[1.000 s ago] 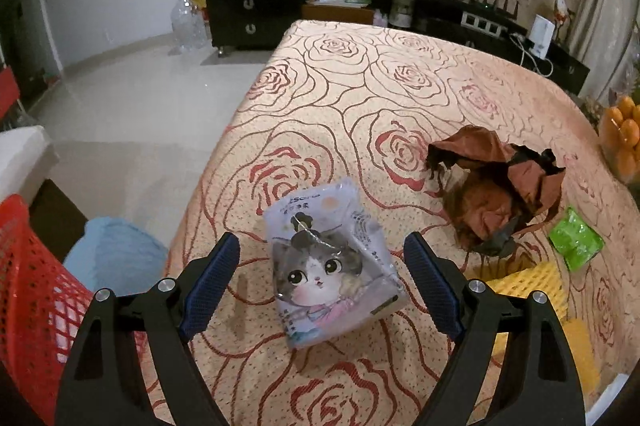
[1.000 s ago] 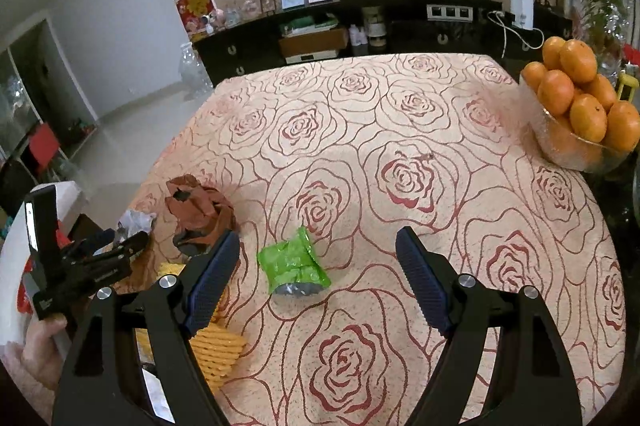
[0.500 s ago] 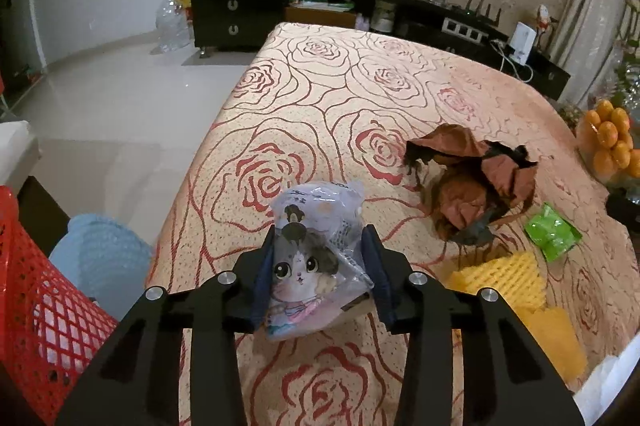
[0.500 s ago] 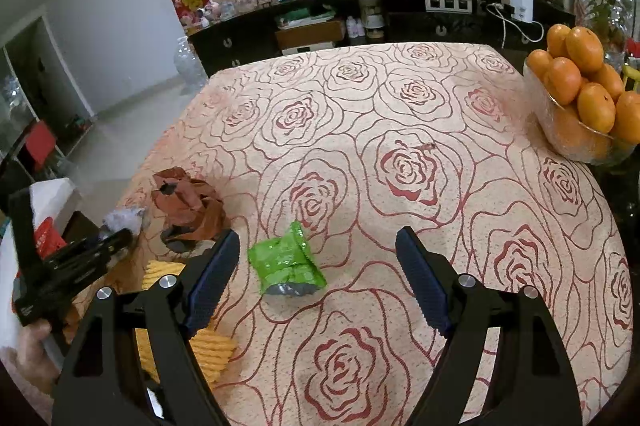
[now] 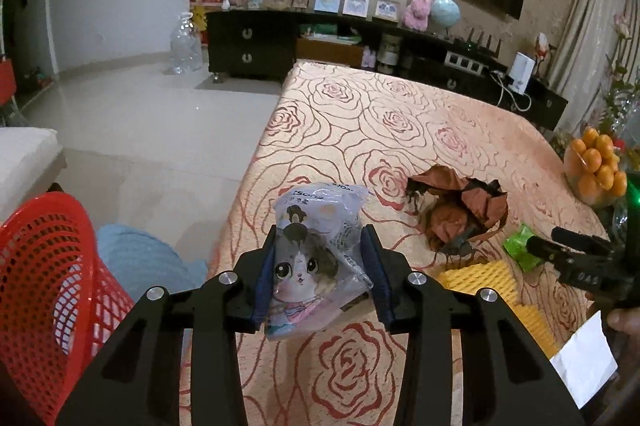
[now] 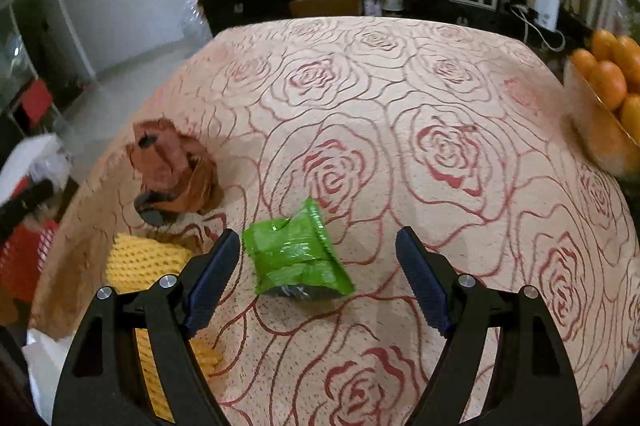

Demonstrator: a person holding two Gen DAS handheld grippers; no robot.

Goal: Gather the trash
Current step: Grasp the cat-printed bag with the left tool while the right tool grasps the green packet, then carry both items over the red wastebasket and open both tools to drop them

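Observation:
My left gripper (image 5: 320,258) is shut on a clear cat-print packet (image 5: 316,258), which hangs lifted above the rose-patterned tablecloth (image 5: 400,130). A red mesh basket (image 5: 44,290) stands at the lower left, beside the table. My right gripper (image 6: 318,258) is open, its fingers on either side of a crumpled green wrapper (image 6: 296,258) that lies on the cloth (image 6: 400,86). The pads do not touch it. A crumpled brown bag (image 6: 172,170) lies to the wrapper's left; it also shows in the left wrist view as the brown bag (image 5: 456,206), with the green wrapper (image 5: 520,246) beyond it.
Yellow foam netting (image 6: 140,258) and white paper (image 5: 584,362) lie near the table's front edge. A bowl of oranges (image 6: 608,98) stands at the right edge. A pale blue cushion (image 5: 140,262) sits beside the basket. A dark sideboard (image 5: 280,42) runs along the far wall.
My left gripper closed on the cat-print packet and lifted it off the cloth. My right gripper sank toward the green wrapper, which now sits between its fingers.

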